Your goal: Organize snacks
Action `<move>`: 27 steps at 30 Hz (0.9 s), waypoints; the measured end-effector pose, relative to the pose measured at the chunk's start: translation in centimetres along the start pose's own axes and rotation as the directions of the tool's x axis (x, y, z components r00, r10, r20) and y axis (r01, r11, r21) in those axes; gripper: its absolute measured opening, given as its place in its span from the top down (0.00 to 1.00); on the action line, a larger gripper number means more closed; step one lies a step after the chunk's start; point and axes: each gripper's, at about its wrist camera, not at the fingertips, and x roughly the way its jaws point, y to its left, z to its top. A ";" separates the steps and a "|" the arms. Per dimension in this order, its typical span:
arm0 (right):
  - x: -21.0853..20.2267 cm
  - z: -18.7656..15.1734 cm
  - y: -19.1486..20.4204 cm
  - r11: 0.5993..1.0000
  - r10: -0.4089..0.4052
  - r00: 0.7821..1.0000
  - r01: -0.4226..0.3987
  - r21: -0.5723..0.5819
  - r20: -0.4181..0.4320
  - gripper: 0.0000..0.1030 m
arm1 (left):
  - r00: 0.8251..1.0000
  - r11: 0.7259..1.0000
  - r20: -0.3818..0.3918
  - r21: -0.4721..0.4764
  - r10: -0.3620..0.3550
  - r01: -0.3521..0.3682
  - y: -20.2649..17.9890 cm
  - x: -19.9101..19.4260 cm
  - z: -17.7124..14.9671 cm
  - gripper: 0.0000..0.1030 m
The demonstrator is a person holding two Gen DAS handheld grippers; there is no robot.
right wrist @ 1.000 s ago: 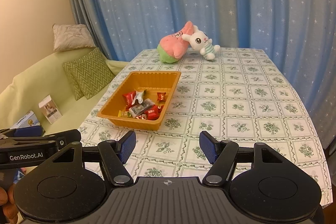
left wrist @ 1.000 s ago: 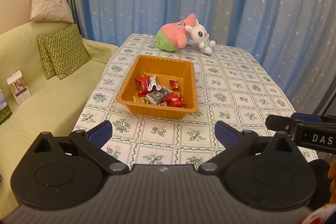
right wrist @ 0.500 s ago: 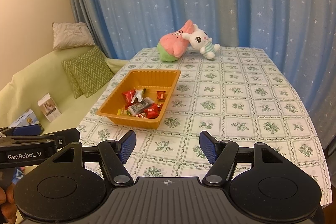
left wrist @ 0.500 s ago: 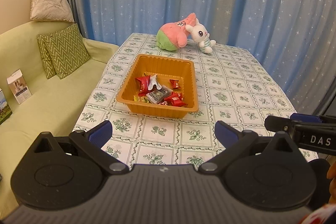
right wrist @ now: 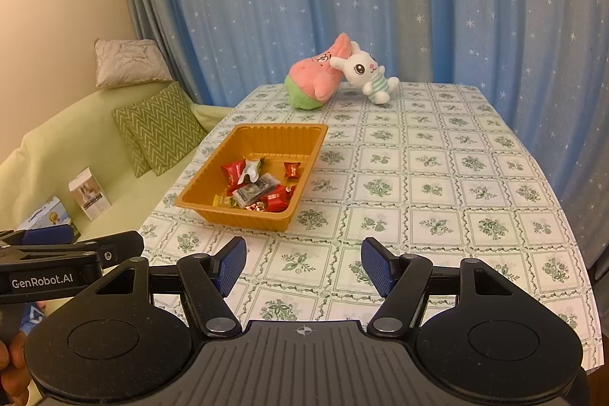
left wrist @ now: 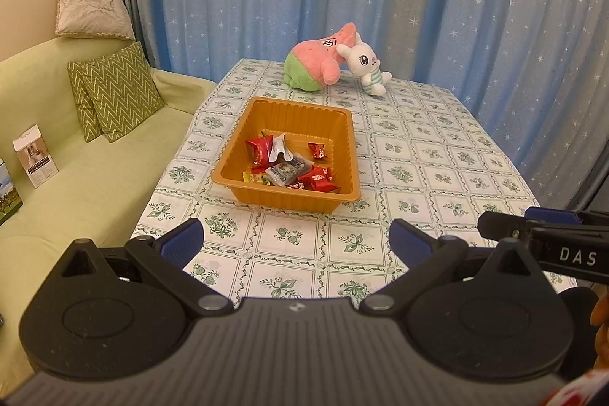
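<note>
An orange plastic tray (left wrist: 293,113) (right wrist: 274,134) sits on the table's left half and holds several wrapped snacks (left wrist: 291,168) (right wrist: 259,187), mostly red, piled toward its near end. My left gripper (left wrist: 297,244) hovers open over the near table edge, short of the tray, with nothing between its blue pads. My right gripper (right wrist: 302,267) is open too, empty, low over the near edge and right of the tray. Each gripper's side shows at the border of the other's view.
A pink-and-green plush (left wrist: 316,65) and a white bunny plush (left wrist: 365,61) lie at the far end of the floral tablecloth (right wrist: 437,185). A green sofa (left wrist: 87,170) with zigzag cushions and small boxes (left wrist: 36,160) stands left. Blue starred curtains hang behind.
</note>
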 end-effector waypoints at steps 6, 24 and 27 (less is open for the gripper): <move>0.1 0.0 0.0 1.000 -0.001 1.000 0.001 0.000 0.000 0.35 | 1.000 1.000 -0.001 -0.002 0.001 -0.001 0.0 0.0 -0.1 0.00; 0.1 -0.2 -0.2 1.000 -0.002 1.000 0.002 0.002 0.000 0.35 | 1.000 1.000 0.000 -0.003 -0.001 0.001 0.0 0.0 -0.5 0.00; 0.1 -0.3 -0.3 1.000 -0.001 1.000 0.001 0.003 -0.001 0.35 | 1.000 1.000 -0.001 -0.003 -0.001 0.001 0.0 0.0 -0.5 0.00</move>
